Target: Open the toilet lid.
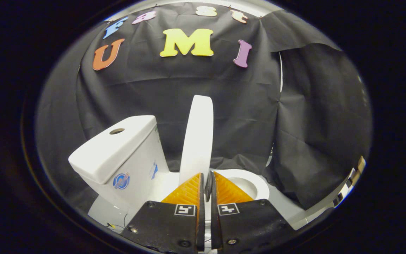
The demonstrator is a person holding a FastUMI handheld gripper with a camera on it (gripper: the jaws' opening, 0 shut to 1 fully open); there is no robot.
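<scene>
- Your gripper [206, 181] has its jaws drawn close together, with only a thin slit between the fingers, and the lower edge of the toilet lid [197, 141] sits in that slit at the fingertips. Both fingers appear to press on it, though the exact contact is hard to make out.
- The toilet lid stands raised and nearly upright, seen edge-on, rising straight ahead of your fingers and leaning slightly toward the tank [118, 155].
- The tank is to the left of the lid, tilted in this view, with a round hole [117, 131] in its top cover.
- The bowl [250, 183] lies just right of your fingers and beyond them; you see part of its rim and opening, but the fingers cut off the rest, and you cannot tell what is inside.
- Two stickers are on the tank: a round blue one [121, 181] on the near face and a smaller blue one [153, 170] on the side toward the lid. Their writing is too small to read.
- Black cloth [224, 106] hangs behind the toilet and drapes down on the right, hiding the bowl's far side.
</scene>
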